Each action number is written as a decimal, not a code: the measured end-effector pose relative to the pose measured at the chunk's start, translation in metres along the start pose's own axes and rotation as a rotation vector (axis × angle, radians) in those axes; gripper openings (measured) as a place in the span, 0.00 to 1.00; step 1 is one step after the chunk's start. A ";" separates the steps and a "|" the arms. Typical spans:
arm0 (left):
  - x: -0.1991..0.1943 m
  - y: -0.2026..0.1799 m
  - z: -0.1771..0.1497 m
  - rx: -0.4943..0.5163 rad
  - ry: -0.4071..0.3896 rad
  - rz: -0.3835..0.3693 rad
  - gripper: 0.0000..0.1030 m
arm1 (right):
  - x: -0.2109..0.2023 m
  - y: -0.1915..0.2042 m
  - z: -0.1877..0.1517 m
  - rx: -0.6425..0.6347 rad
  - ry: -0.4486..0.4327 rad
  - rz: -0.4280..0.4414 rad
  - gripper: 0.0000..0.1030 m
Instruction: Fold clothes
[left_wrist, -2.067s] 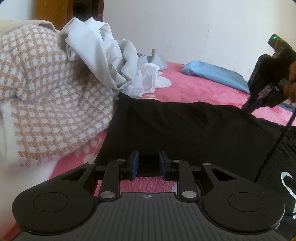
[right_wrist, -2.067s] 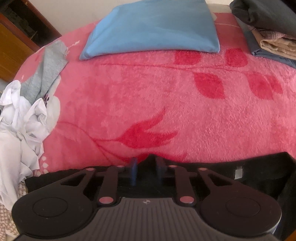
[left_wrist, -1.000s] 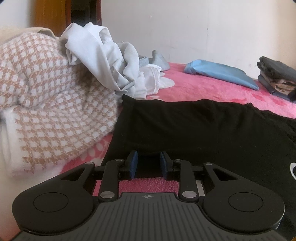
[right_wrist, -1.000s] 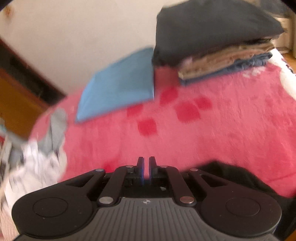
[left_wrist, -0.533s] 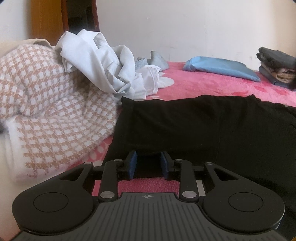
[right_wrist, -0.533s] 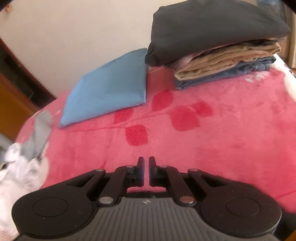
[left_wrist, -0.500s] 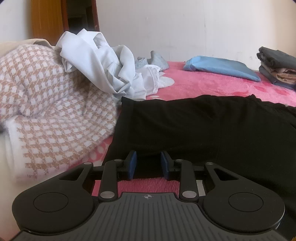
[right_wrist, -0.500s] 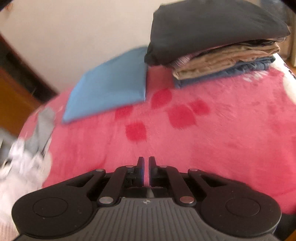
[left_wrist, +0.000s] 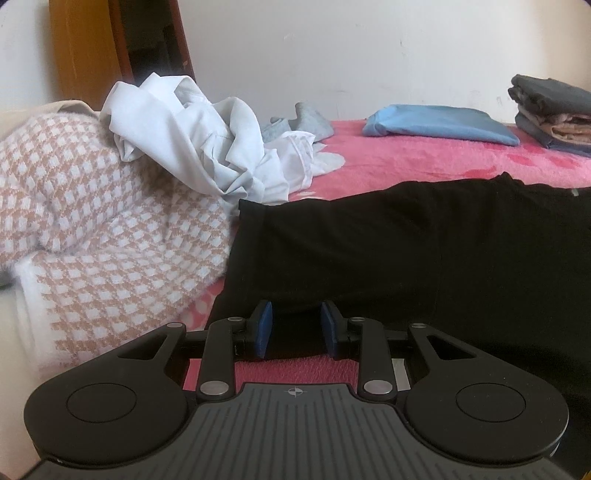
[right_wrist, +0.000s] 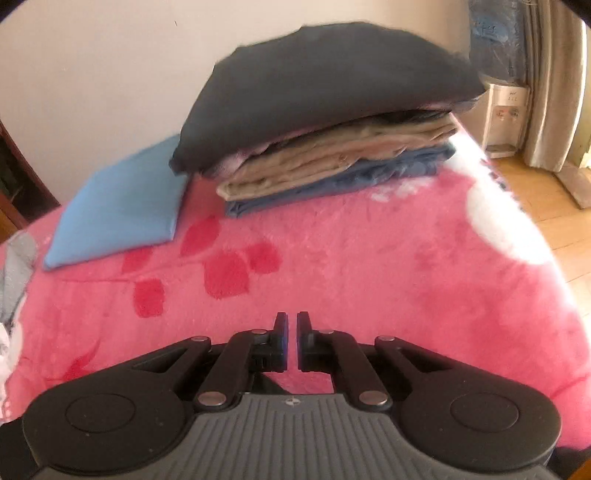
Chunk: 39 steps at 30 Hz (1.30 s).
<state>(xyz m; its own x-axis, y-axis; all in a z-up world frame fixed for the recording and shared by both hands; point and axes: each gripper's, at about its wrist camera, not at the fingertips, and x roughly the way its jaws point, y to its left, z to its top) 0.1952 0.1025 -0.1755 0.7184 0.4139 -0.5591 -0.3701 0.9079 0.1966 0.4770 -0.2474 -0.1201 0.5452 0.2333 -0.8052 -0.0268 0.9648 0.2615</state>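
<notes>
Black garment (left_wrist: 406, 240): lies flat on the bed, long axis across the left view from left to right; one edge faces the left gripper, the far end runs out of view on the right
Left gripper (left_wrist: 297, 326): low at the garment's near edge, blue-padded fingers (left_wrist: 263, 328) spread, the hem between them but not pinched
Right gripper (right_wrist: 291, 339): over bare blanket, fingers nearly pressed together with a thin slit left, nothing between them
Bed (right_wrist: 369, 277): pink plush blanket with red leaf shapes and white blotches
Pile (left_wrist: 177, 147): crumpled white cloth on a fuzzy tan-and-white checked knit, left of the garment
Stack (right_wrist: 332, 122): folded dark, beige and blue pieces by the wall
Blue cloth (right_wrist: 118, 210): flat, folded, beside the stack
Room: plain white wall, wooden floor at right
</notes>
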 end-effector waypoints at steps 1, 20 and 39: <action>0.000 0.000 0.000 0.000 0.000 0.000 0.28 | -0.008 -0.003 -0.001 -0.009 0.030 0.025 0.04; -0.006 0.000 0.013 0.043 0.004 0.003 0.29 | -0.150 -0.138 -0.024 0.246 -0.004 -0.011 0.36; -0.115 -0.187 0.073 0.548 0.085 -0.491 0.34 | -0.101 -0.244 -0.107 0.644 -0.003 0.210 0.51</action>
<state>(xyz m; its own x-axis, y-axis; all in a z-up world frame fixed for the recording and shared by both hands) 0.2248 -0.1105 -0.0893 0.6690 -0.0350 -0.7425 0.3454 0.8991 0.2688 0.3387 -0.4929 -0.1597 0.5857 0.4068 -0.7010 0.3717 0.6338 0.6783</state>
